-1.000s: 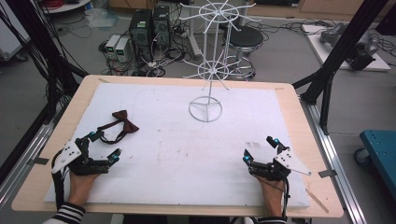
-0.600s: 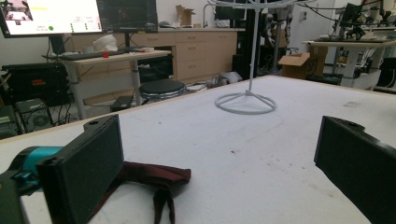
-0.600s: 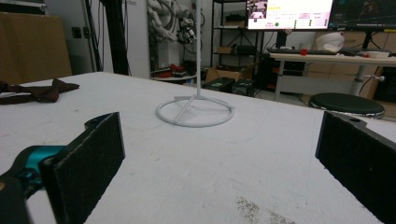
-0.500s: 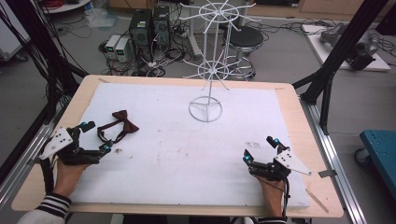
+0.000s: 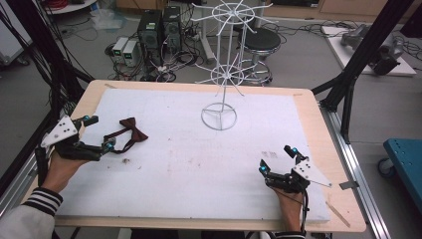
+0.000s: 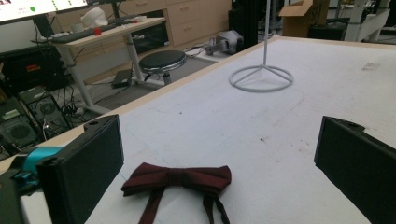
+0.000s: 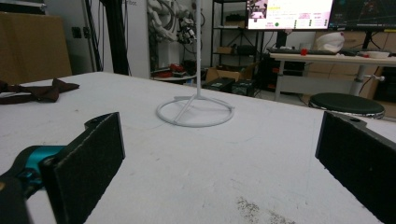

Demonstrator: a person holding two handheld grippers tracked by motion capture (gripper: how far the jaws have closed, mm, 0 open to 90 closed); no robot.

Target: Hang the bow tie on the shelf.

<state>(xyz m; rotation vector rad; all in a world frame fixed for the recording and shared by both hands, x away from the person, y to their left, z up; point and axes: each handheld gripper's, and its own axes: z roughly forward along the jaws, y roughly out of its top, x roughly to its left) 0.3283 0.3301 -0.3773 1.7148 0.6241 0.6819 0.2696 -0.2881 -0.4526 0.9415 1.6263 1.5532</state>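
Bench [image 5: 308, 107] with white mat; wire display stand [image 5: 219, 74] at far centre. Left gripper [image 5: 97, 133], well left of stand, jaws wide, bracketing dark red bow tie [image 5: 132, 129] lying flat just ahead. Right gripper [image 5: 277, 158] near-right of stand, jaws wide, empty. Likely step: grasp tie. Lower, centre on knot, avoid pinching straps only.

Matt dark-red cloth bow tie [image 6: 180, 179] – white wire stand [image 5: 222, 74], matt white mat [image 5: 199, 164], pale wood table [image 5: 318, 129]
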